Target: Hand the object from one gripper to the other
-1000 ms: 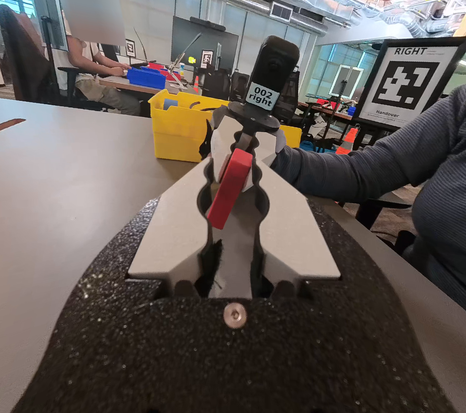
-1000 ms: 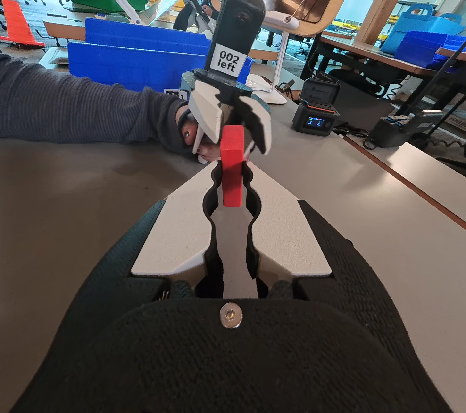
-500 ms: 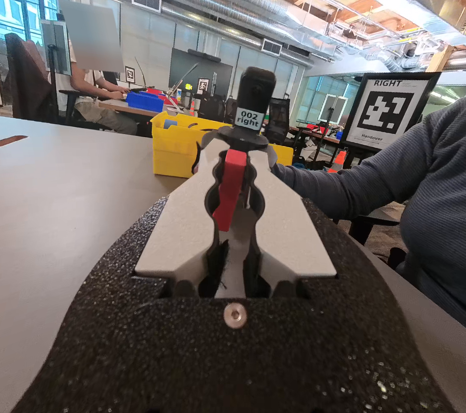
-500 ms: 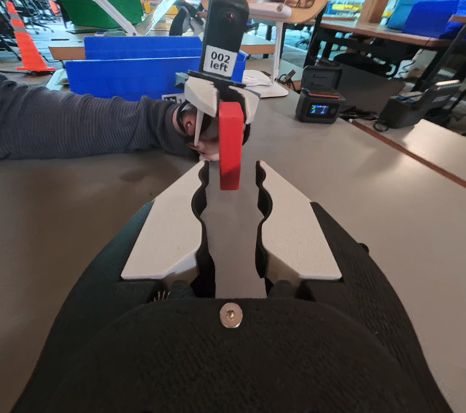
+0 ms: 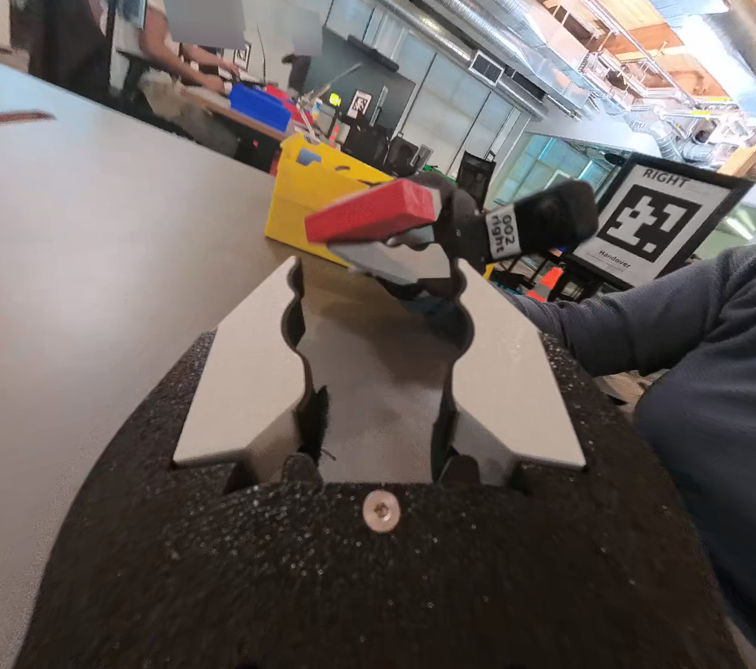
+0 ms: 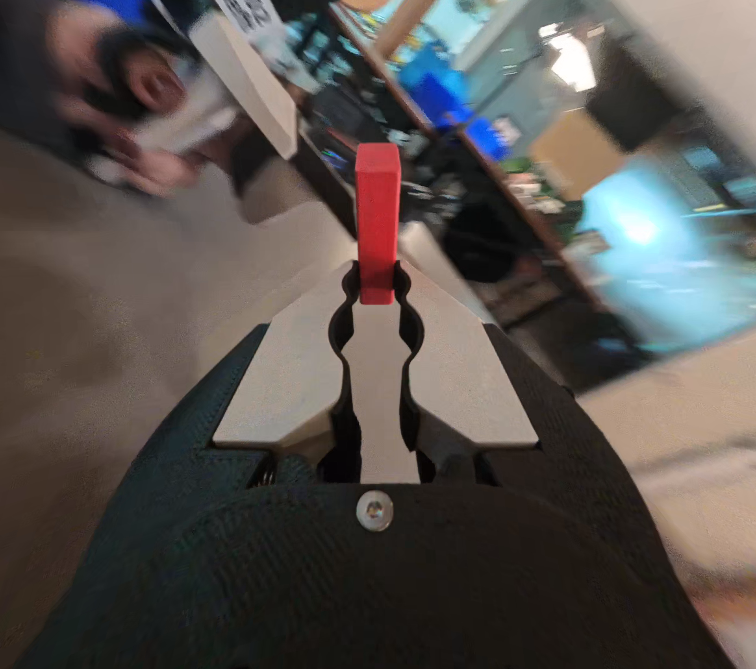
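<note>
The red block [image 6: 376, 224] is pinched at its near end between my right gripper's [image 6: 375, 273] fingertips and sticks out forward. In the left wrist view the right gripper [image 5: 368, 240] is rolled onto its side, with the red block [image 5: 370, 216] lying nearly level on its grey finger [image 5: 384, 261]. My left gripper [image 5: 378, 269] is open and empty just below and in front of it, its jaws wide apart and clear of the block. In the blurred right wrist view the left gripper [image 6: 245, 126] shows at the upper left, held by a hand.
A grey table [image 5: 102, 240] lies under both grippers. A yellow bin [image 5: 298, 208] stands behind the block. A framed marker board [image 5: 654, 228] stands at the right, above a dark sleeve [image 5: 654, 322]. A person sits at a far table [image 5: 163, 48].
The right gripper has closed on the red block and the left gripper has opened and let go. The right gripper has rolled sideways and drawn the block out of the left jaws.
</note>
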The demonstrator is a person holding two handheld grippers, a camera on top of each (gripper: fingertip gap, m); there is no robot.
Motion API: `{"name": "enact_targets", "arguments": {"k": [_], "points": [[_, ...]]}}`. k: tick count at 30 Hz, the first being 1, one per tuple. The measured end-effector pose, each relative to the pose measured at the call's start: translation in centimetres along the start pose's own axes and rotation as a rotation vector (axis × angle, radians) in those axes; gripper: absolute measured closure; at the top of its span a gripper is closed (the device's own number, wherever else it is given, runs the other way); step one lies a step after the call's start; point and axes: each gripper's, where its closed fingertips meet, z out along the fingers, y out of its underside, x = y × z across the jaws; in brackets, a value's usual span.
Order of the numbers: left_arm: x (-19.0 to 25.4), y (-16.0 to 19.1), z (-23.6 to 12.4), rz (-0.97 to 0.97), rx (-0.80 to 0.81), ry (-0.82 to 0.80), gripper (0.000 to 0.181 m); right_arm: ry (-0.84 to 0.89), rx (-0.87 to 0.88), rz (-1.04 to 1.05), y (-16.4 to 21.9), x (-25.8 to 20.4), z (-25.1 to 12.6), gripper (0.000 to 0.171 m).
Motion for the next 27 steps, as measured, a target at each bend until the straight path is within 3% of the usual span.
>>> {"name": "enact_targets", "arguments": {"k": [1, 5, 10, 19, 21, 23, 27], "points": [[-0.1, 0.2, 0.1, -0.025, -0.012, 0.001, 0.108, 0.098, -0.039, -0.128, 0.4, 1.0, -0.1, 0.156], [0.0, 0.7, 0.5, -0.120, -0.037, 0.035, 0.098, 0.358, -0.133, -0.597, 0.0, 3.4, -0.7, 0.157], [0.5, 1.1, 0.7, -0.178, -0.060, 0.089, 0.104, 0.419, -0.069, -0.805, -2.8, 2.8, -1.0, 0.157], [1.4, -0.1, 0.0, -0.261, 0.017, 0.199, 0.122, 0.354, -0.048, -0.923, -3.4, 0.6, -0.4, 0.157], [1.2, -0.3, -0.1, -0.256, 0.033, 0.188, 0.132, 0.342, -0.068, -0.921, -3.0, 0.6, -0.2, 0.157], [1.2, -0.5, -0.3, -0.250, 0.053, 0.186, 0.153, 0.323, -0.082, -0.896, -2.4, 0.6, -0.1, 0.156], [1.0, -0.4, -0.2, -0.209, 0.047, 0.147, 0.158, 0.310, -0.085, -0.856, -2.1, 0.7, -0.1, 0.154]]}}
